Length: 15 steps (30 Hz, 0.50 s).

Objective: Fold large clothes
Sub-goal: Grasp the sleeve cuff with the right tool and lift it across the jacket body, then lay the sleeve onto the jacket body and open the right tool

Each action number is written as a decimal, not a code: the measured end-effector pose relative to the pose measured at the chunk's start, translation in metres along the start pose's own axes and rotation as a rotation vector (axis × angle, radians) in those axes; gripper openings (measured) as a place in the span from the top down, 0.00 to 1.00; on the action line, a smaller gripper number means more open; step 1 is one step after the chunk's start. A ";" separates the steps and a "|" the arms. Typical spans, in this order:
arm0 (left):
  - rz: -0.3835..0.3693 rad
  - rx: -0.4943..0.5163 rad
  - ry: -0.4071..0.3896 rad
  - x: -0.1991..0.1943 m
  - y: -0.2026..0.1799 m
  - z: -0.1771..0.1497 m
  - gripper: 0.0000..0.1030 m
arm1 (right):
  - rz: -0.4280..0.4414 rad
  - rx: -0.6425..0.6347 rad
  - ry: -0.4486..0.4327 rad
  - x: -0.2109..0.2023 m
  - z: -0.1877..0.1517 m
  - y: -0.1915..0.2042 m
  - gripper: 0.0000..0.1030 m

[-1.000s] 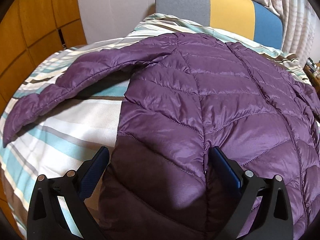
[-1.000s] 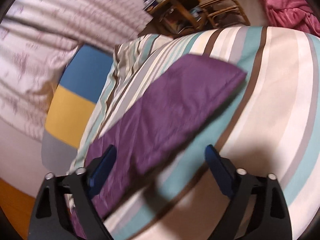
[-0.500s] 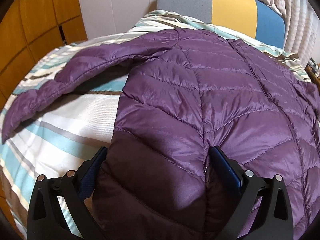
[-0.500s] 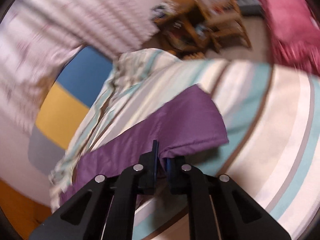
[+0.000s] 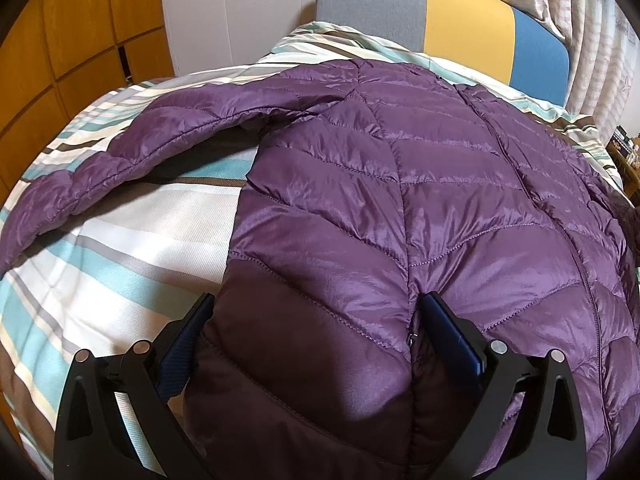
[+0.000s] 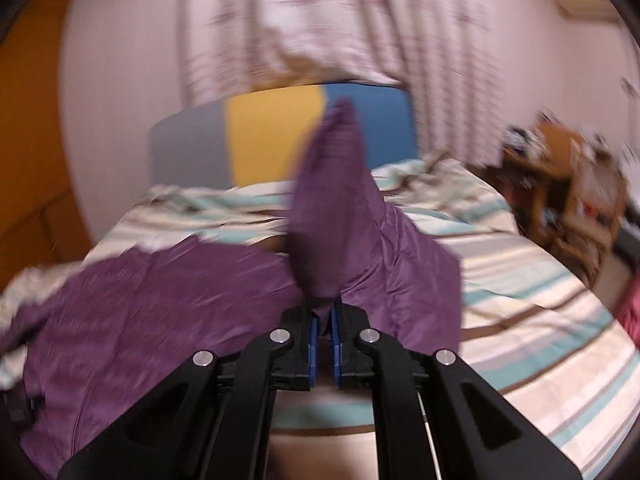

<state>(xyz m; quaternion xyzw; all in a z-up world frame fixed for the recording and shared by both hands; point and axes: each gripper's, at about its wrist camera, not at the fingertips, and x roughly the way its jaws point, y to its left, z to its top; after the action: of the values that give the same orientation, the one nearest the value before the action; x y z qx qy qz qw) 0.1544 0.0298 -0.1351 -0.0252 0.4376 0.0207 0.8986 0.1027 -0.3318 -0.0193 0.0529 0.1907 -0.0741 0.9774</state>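
Right tool [image 6: 324, 320] clamped on the purple down jacket's [image 5: 400, 208] sleeve [image 6: 332, 216], raised above the bed [image 5: 120, 240]; left tool [image 5: 316, 320] spread apart over the jacket hem.

I see purple quilted jacket [image 5: 360, 208], bedding [image 5: 132, 240] striped white/teal/brown/grey, headboard [image 5: 440, 20] in grey/yellow/blue blocks, black grippers with blue pads [image 6: 313, 354].

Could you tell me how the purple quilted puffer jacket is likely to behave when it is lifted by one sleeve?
Probably floppy: the sleeve pinched in the right claw droops into folds. Likely light, since the quilted panels of the purple quilted puffer jacket look puffy. Its shiny shell may slide on the striped bedspread.
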 end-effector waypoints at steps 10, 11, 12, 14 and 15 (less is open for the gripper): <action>-0.014 -0.013 -0.004 -0.001 0.002 -0.001 0.03 | 0.243 -0.364 -0.027 -0.004 -0.038 0.141 0.96; -0.015 -0.014 -0.006 -0.001 0.003 -0.001 0.03 | 0.274 -0.416 -0.032 -0.007 -0.047 0.157 0.96; -0.016 -0.016 -0.007 -0.001 0.003 -0.001 0.03 | 0.299 -0.456 -0.032 -0.007 -0.053 0.169 0.96; -0.019 -0.023 -0.013 -0.002 0.004 -0.002 0.03 | 0.351 -0.515 -0.025 -0.008 -0.065 0.190 0.96; -0.021 -0.028 -0.016 -0.003 0.005 -0.003 0.03 | 0.376 -0.551 -0.020 -0.007 -0.072 0.200 0.96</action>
<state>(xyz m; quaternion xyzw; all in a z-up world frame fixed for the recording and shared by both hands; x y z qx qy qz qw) 0.1503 0.0342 -0.1345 -0.0419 0.4299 0.0176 0.9017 0.1028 -0.1249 -0.0674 -0.1798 0.1810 0.1615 0.9533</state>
